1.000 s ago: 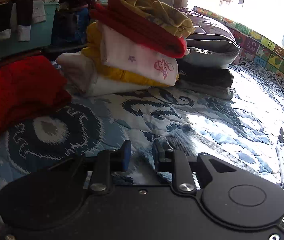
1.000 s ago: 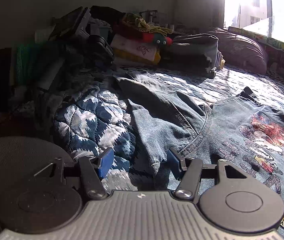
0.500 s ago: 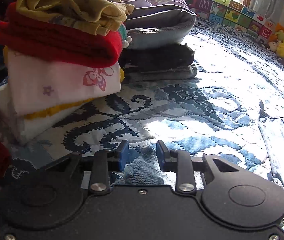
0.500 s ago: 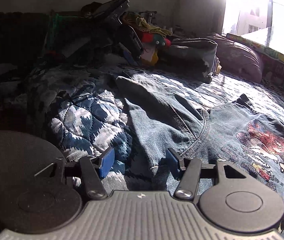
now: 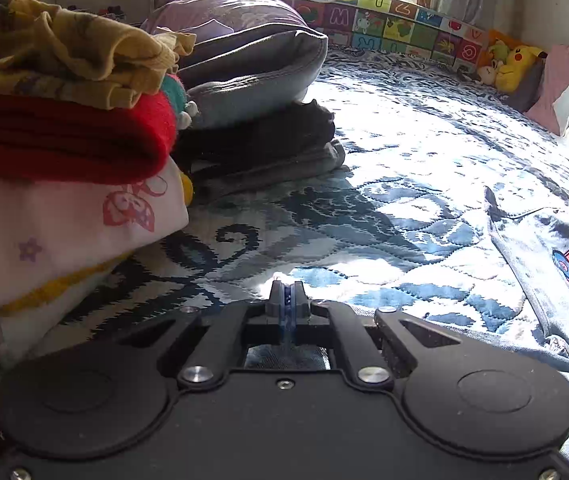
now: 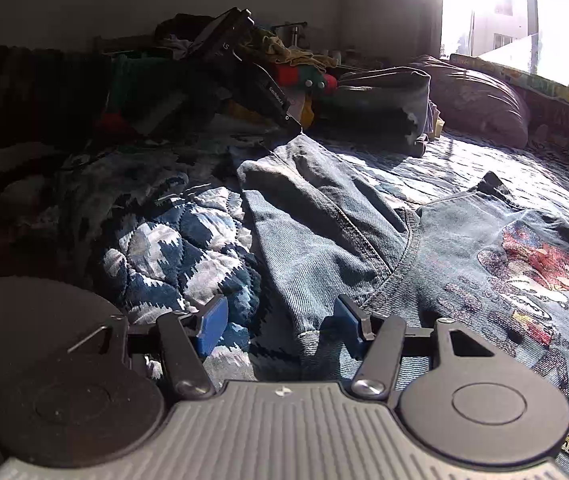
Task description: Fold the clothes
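Observation:
A light-blue denim jacket (image 6: 464, 248) with a cartoon print lies flat on the quilt; its right part also shows in the left wrist view (image 5: 544, 248). One sleeve (image 6: 316, 208) runs away from me toward the far clothes. My left gripper (image 5: 286, 300) is shut, its blue pads pressed together with denim (image 5: 284, 356) showing just beneath them. From the right wrist view, the left gripper (image 6: 298, 130) pinches the far end of that sleeve. My right gripper (image 6: 280, 320) is open, its fingers on either side of a denim edge near the sleeve seam.
A stack of folded clothes (image 5: 64, 140), yellow, red and white, stands at the left. Grey pillows and dark folded items (image 5: 252, 80) sit behind it. Plush toys (image 5: 512, 64) and a colourful mat (image 5: 384, 12) line the window. Blue patterned quilt (image 5: 384, 160) covers the bed.
My left gripper has gone from open to shut on the denim sleeve end and has swung right along the bed. The right gripper has stayed open and nearly still.

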Demonstrator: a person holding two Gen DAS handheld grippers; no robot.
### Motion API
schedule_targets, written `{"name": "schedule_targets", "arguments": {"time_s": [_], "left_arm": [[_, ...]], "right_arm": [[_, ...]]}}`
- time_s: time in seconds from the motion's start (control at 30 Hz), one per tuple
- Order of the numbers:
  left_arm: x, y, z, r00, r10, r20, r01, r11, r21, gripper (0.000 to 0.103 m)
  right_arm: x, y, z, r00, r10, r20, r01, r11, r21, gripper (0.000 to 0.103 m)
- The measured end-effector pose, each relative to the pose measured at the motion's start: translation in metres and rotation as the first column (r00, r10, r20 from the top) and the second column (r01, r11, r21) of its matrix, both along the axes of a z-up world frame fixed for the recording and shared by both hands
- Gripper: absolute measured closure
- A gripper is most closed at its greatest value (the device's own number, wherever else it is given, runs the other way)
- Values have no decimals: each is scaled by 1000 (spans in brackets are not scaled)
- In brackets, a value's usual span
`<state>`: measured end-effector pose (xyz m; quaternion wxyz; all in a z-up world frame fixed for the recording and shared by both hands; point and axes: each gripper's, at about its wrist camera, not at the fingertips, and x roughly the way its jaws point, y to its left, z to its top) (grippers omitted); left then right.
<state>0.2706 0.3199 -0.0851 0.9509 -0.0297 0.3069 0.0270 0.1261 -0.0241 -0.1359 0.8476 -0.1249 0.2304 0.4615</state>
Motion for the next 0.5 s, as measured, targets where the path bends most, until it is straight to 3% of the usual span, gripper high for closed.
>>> {"name": "schedule_targets", "arguments": {"time_s": [0.07,0.17,0.37,0.4,0.47,0.5], "left_arm": [[7,-9,-9,1000,-3,-15,4,998,56,102],[16,-23,-22,996,35,-87,-17,980,197,99],[-10,-58,3,996,88,-25,-75,945,320,98],[-20,-70,6,998,67,-20,-58,951,304,98],[-40,-91,5,1000,6,-19,-2,981,193,95],[-48,-99,1,1000,-19,-19,21,991,135,88]], "right_arm": [[3,-1,-1,1000,6,-25,-5,1000,8,43],[6,-3,0,999,9,-46,-8,1000,22,43],[0,-4,3,1000,0,-19,1,1000,25,43],[0,-5,4,1000,-3,-23,3,1000,31,43],[0,-9,7,999,-11,-40,13,999,50,43],[0,-11,8,999,-15,-47,17,998,60,43]]}}
